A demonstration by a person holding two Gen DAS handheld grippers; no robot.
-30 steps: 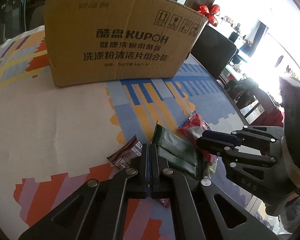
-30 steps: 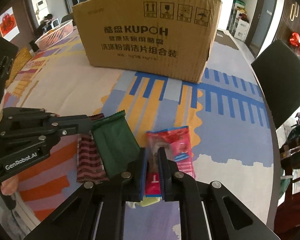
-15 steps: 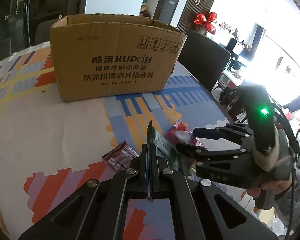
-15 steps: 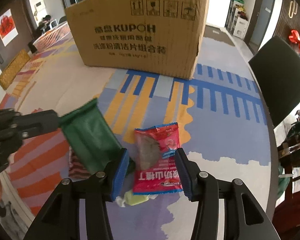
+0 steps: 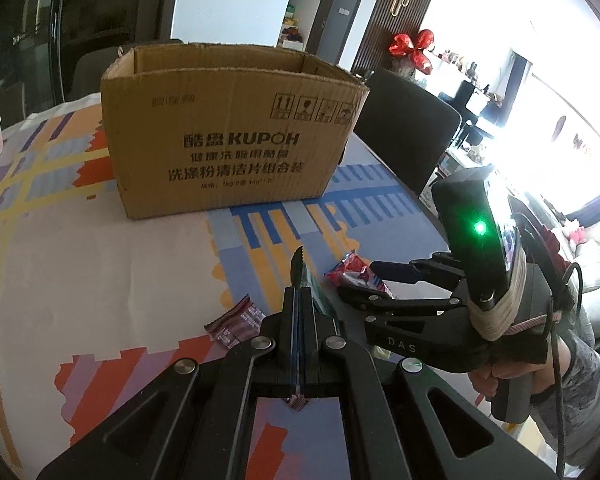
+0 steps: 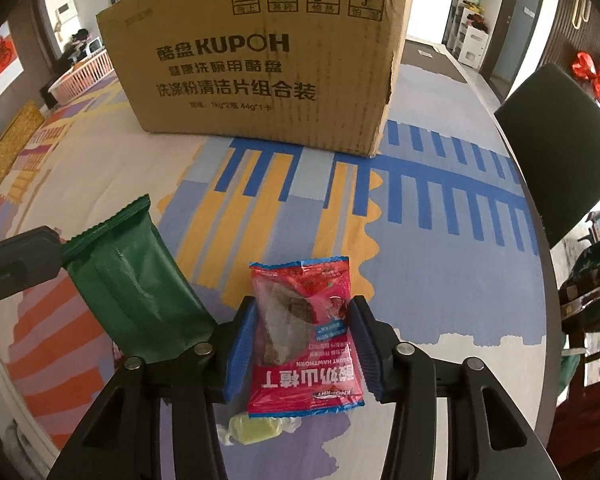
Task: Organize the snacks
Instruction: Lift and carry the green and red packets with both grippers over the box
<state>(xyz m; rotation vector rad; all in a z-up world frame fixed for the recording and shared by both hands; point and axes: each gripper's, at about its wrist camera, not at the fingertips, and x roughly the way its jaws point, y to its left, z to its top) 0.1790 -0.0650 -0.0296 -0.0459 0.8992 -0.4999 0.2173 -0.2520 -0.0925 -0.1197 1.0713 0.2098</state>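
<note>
Compared with a second ago, the green snack packet (image 6: 140, 292) no longer lies on the desk (image 6: 100, 184): it is lifted and hangs tilted above the cloth. The left hand-held gripper (image 5: 298, 320) is clenched on the serrated edge of this packet, which stands up between its black fingers in the left wrist view. The right hand-held gripper (image 6: 304, 336), which was closed on the red hawthorn snack bag (image 6: 304, 340) a second ago, has opened and has just been closing a little again; its blue pads (image 6: 242, 344) now stand on both sides of the bag, and I cannot tell if they touch it. The bag lies flat on the desk between them.

Both grippers point steeply down at the near part of the desk. In the left wrist view a hand (image 5: 500, 376) in a grey sleeve holds the handle of the right gripper, at the right side.

Nearest in the right wrist view, a small yellow wrapped candy (image 6: 256, 432) lies just beside the near edge of the red bag. A dark red striped wrapper (image 5: 236, 322) lies on the desk to the left of the left gripper. Farther away, the open cardboard box (image 5: 228, 136) stands upright on the colourful patterned cloth. To the right of the desk is a dark chair (image 6: 560, 144), and a red bow (image 5: 414, 46) hangs on the far wall. A white basket (image 6: 88, 70) stands on the far left of the desk.
</note>
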